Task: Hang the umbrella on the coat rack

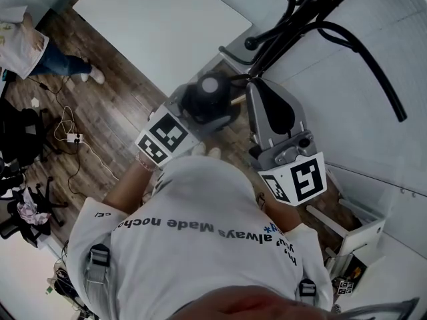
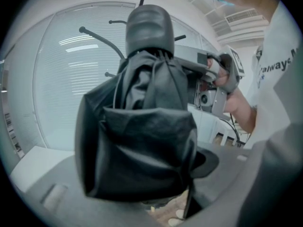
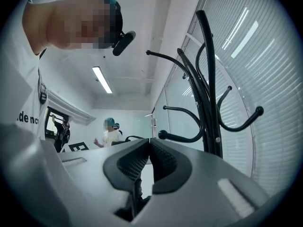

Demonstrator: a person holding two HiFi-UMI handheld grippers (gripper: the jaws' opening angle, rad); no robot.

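Note:
The folded black umbrella with its grey handle cap is clamped between the wide-set jaws of my left gripper and fills the left gripper view. Just right of it, my right gripper points toward the black coat rack. In the right gripper view its pads meet at the tips, and a thin black strap hangs from between them. The rack's curved hooks rise close ahead and to the right, with the pole behind them.
A white tabletop lies ahead on the left. A person stands on the wood floor, with cables nearby. White frames sit low on the right. A glass wall with blinds backs the rack.

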